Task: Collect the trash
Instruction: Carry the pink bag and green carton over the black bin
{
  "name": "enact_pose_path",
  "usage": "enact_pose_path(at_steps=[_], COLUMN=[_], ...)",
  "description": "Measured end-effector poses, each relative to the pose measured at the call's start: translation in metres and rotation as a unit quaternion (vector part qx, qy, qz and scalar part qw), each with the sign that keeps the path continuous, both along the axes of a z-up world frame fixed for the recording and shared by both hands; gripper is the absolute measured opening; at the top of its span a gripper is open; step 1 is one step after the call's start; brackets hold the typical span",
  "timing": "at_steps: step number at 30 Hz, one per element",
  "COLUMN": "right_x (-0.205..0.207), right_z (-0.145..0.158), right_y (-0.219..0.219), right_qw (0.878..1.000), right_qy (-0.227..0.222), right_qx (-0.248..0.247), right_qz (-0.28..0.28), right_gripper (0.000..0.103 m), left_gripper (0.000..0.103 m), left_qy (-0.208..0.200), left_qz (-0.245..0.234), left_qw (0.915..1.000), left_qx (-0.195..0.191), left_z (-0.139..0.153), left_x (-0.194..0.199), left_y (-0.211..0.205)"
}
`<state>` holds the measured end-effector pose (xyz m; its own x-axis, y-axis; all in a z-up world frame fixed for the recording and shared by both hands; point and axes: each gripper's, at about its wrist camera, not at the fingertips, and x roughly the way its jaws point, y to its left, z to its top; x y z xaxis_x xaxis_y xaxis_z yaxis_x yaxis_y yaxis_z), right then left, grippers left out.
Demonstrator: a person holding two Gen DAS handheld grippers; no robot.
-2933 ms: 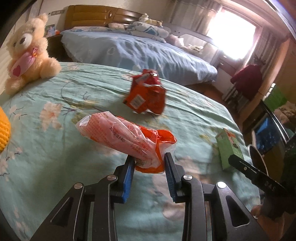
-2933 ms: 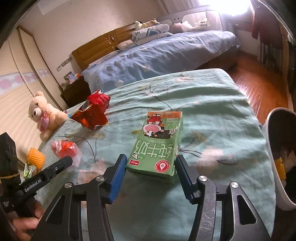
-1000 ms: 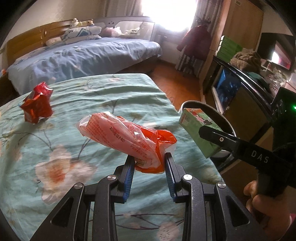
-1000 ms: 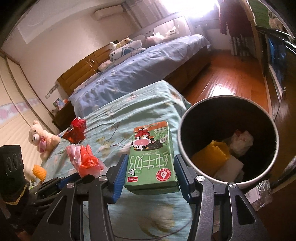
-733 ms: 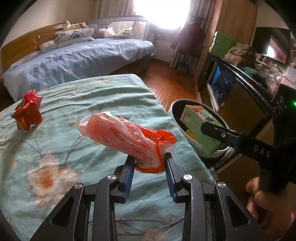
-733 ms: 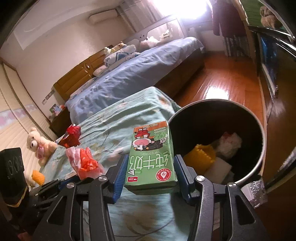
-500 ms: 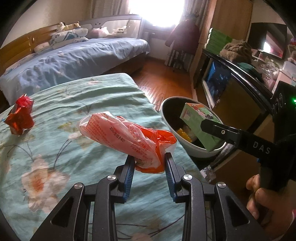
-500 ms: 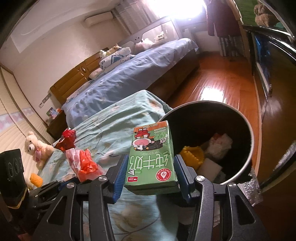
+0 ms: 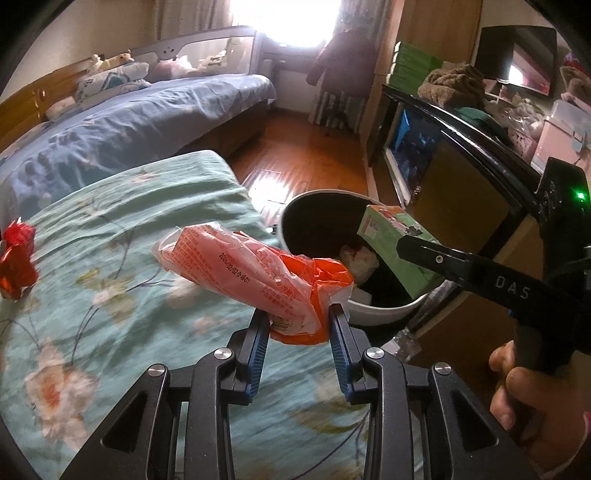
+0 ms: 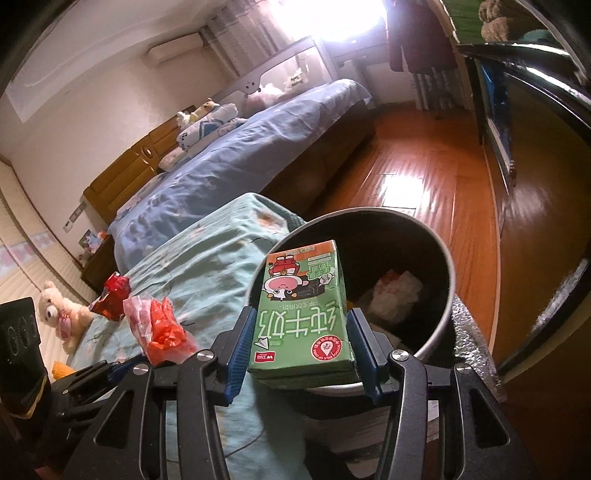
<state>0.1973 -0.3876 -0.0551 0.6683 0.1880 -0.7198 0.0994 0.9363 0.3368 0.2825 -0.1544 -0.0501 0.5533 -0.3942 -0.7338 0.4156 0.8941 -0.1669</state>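
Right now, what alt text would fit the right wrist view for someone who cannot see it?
The right gripper clamps a green milk carton over the rim of an open trash bin beside a floral bed. At left, the left gripper holds an orange snack wrapper.

A blown-out window (image 9: 291,22) backlights the dim room, glare streaks the floor (image 10: 402,192), fisheye edges bend dark.

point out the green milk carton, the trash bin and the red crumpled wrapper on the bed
green milk carton (image 10: 301,317): right wrist view, middle of its printed front face
trash bin (image 10: 448,295): right wrist view, right side of its rim
red crumpled wrapper (image 9: 14,260): left wrist view, its centre
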Motion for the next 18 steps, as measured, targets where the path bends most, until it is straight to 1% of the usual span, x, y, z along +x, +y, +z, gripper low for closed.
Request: enact_pose_path(at_steps=[18], right_x=[0.017], right_z=[-0.007], right_y=[-0.023], right_qw=[1.0], right_qy=[0.006], right_qx=[-0.009], right_qz=[-0.016], right_gripper=[0.051], left_gripper=[0.031], left_qy=[0.007], left_qz=[-0.027], left_qw=[0.9996], left_qx=[0.005], left_z=[-0.007], left_x=[0.031], left_y=[-0.036])
